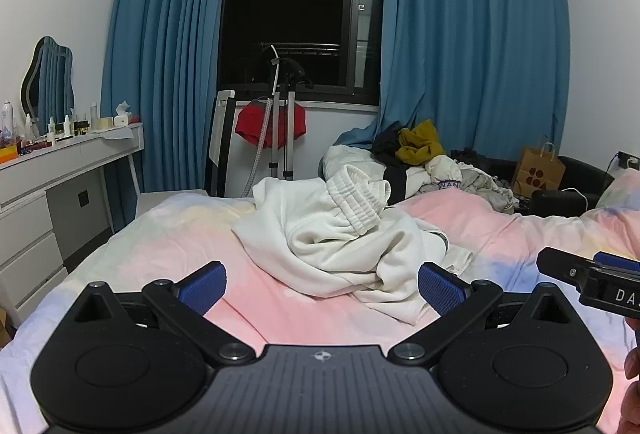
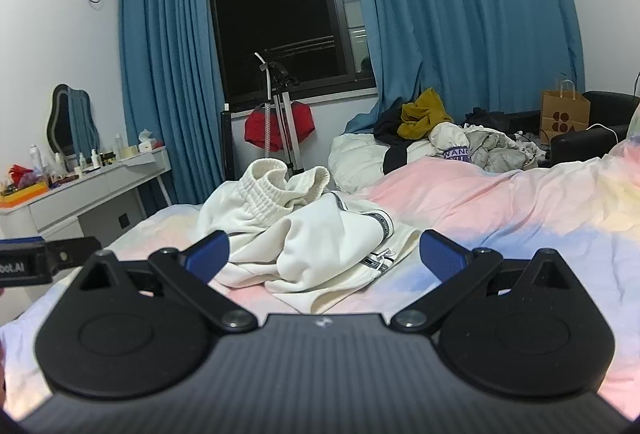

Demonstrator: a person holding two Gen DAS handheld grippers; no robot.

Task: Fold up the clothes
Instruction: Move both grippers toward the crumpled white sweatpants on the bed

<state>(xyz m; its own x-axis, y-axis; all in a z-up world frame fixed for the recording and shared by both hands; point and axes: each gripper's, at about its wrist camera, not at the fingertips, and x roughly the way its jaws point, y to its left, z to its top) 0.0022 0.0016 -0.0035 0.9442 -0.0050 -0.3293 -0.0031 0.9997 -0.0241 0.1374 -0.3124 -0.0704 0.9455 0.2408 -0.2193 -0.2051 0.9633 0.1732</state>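
Note:
Crumpled white sweatpants [image 1: 340,234] with a ribbed elastic waistband lie in a heap on the pastel bedspread [image 1: 168,246]. They also show in the right wrist view [image 2: 320,234], with a dark-trimmed stripe along one leg. My left gripper [image 1: 322,288] is open and empty, just short of the heap's near edge. My right gripper [image 2: 324,258] is open and empty, hovering over the near side of the pants. The right gripper's tip shows at the left view's right edge [image 1: 592,274].
A pile of other clothes [image 1: 424,154] sits at the bed's far side. A white dressing table [image 1: 60,162] with bottles and a mirror stands left. A garment steamer stand [image 1: 280,130] with red cloth, blue curtains, and a paper bag [image 1: 538,170] lie beyond.

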